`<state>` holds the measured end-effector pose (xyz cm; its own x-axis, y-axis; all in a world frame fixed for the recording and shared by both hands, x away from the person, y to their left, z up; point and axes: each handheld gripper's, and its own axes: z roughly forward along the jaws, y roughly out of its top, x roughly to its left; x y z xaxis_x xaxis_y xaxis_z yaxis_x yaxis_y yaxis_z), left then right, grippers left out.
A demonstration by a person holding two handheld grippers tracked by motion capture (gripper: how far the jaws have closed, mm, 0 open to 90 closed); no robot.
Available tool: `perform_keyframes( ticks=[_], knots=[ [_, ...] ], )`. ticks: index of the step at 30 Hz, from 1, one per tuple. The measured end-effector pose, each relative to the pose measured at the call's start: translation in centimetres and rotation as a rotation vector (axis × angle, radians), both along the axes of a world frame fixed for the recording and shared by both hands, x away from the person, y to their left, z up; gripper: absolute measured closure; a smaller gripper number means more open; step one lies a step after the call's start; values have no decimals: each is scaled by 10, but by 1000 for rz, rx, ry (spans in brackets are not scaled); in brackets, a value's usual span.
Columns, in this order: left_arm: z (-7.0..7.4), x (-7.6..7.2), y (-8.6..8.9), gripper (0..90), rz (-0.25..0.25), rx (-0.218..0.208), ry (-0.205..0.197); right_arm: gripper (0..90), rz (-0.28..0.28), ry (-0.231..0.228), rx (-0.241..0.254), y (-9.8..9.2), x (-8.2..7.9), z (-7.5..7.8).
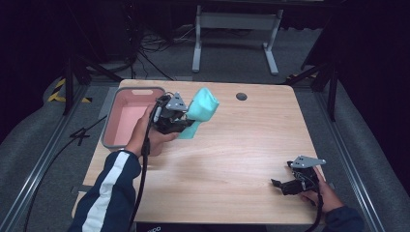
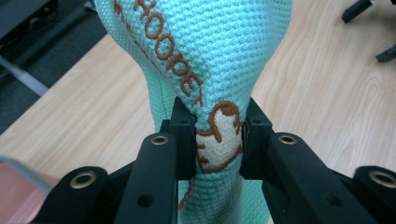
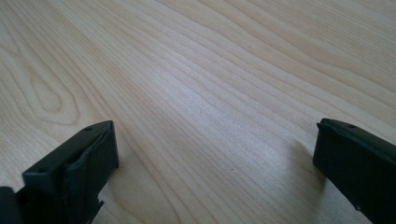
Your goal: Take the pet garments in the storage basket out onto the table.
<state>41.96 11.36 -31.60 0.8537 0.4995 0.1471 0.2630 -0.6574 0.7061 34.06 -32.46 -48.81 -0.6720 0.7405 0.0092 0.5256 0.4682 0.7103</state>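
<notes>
Left gripper (image 1: 186, 116) up off the table (image 1: 232, 159), clamped tight on a mint-green knitted garment (image 1: 202, 107). Seen close in the left gripper view: soft waffle-weave fabric (image 2: 224, 46), pinched into a narrow neck between two black pads, bulging out full and rounded above the grip. Rust-brown embroidered letters running diagonally down the cloth, plus a cream patch (image 2: 219, 144) outlined in the same brown thread, squeezed right between the jaws. Matte black arms with brass-ringed screw holes either side.

From the high view: bundle held aloft near the table's far left, just beside a pink tub (image 1: 130, 118) with a grey rim and rounded corners. A loose flap of the green fabric hanging below the gripper. Left hand (image 1: 147, 135) wrapped round the gripper body, dark sleeve (image 1: 109, 193) with a white stripe trailing to the bottom edge.

Right gripper (image 1: 285, 186) low at the near right corner, jaws spread wide, nothing between them. In the right gripper view: two blocky black jaw tips well apart, bare tabletop in the gap. Pale wood-grain surface, smooth, with long flowing lines and one oval knot swirl. Small dark round hole (image 1: 241, 96) near the far edge.
</notes>
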Motion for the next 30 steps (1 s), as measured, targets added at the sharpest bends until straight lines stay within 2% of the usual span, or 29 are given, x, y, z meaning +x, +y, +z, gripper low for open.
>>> perform_keyframes(
  ticks=[3,4,13,20,22,25,26,30],
  knots=[
    [-7,0,-13,725,-26,8,14,4,0,0,0,0,0,0],
    [-10,0,-19,725,-39,26,20,5,0,0,0,0,0,0],
    [-36,0,-54,721,-107,77,70,5,0,0,1,0,0,0],
    [-60,2,-70,710,-116,113,104,4,0,0,0,0,0,0],
    [-68,3,-74,704,-125,125,130,4,0,0,0,0,0,0],
    [-80,4,-79,653,-133,155,160,4,0,-1,0,0,0,0],
    [-83,4,-80,604,-137,165,161,4,0,0,0,0,0,0],
    [-88,4,-82,451,-144,159,180,4,0,0,0,0,0,0]
  ],
)
